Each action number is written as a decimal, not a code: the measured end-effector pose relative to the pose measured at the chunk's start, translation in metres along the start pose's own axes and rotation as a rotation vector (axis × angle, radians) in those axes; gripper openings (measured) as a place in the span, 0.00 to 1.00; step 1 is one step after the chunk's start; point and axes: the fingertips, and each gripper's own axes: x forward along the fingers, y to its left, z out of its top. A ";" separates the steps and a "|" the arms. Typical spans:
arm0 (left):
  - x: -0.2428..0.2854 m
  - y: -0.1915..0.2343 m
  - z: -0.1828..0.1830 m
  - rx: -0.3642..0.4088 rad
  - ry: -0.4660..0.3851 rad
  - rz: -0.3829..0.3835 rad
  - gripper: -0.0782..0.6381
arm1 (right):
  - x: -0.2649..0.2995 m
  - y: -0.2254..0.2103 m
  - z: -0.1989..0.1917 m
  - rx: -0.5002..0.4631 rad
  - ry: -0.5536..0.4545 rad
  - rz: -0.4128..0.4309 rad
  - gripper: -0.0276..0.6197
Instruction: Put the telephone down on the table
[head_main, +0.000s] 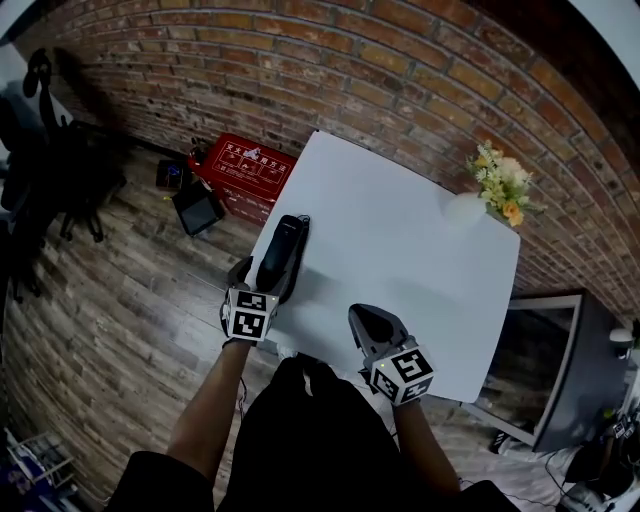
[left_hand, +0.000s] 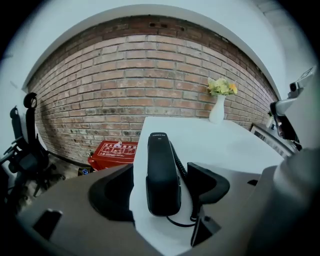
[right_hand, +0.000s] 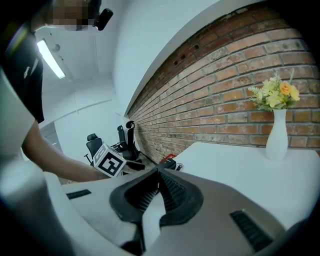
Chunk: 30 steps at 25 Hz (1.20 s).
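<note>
A black telephone handset (head_main: 281, 255) lies flat on the white table (head_main: 400, 230), close to its near left edge. Its cord trails off its right side. In the left gripper view the telephone (left_hand: 162, 175) rests on the tabletop between my left gripper's (left_hand: 160, 189) jaws. They stand wide, with a gap on each side, so the pads do not press on it. In the head view the left gripper (head_main: 268, 280) sits at the handset's near end. My right gripper (head_main: 372, 325) hovers over the table's near edge, shut with nothing in it (right_hand: 159, 185).
A white vase of yellow flowers (head_main: 498, 190) stands at the table's far right corner by the brick wall. A red box (head_main: 245, 165) and a black case (head_main: 198, 208) lie on the wood floor to the left. Office chairs (head_main: 50, 150) stand further left. A dark screen (head_main: 535, 360) leans at the right.
</note>
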 end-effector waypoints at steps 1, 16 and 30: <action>-0.005 -0.001 0.003 -0.003 -0.008 0.005 0.58 | -0.002 -0.001 0.001 -0.002 -0.006 0.002 0.08; -0.105 -0.052 0.087 -0.030 -0.258 -0.082 0.13 | -0.036 -0.009 0.052 -0.016 -0.161 0.014 0.08; -0.128 -0.066 0.108 -0.078 -0.317 -0.138 0.13 | -0.059 -0.027 0.074 -0.013 -0.229 -0.013 0.08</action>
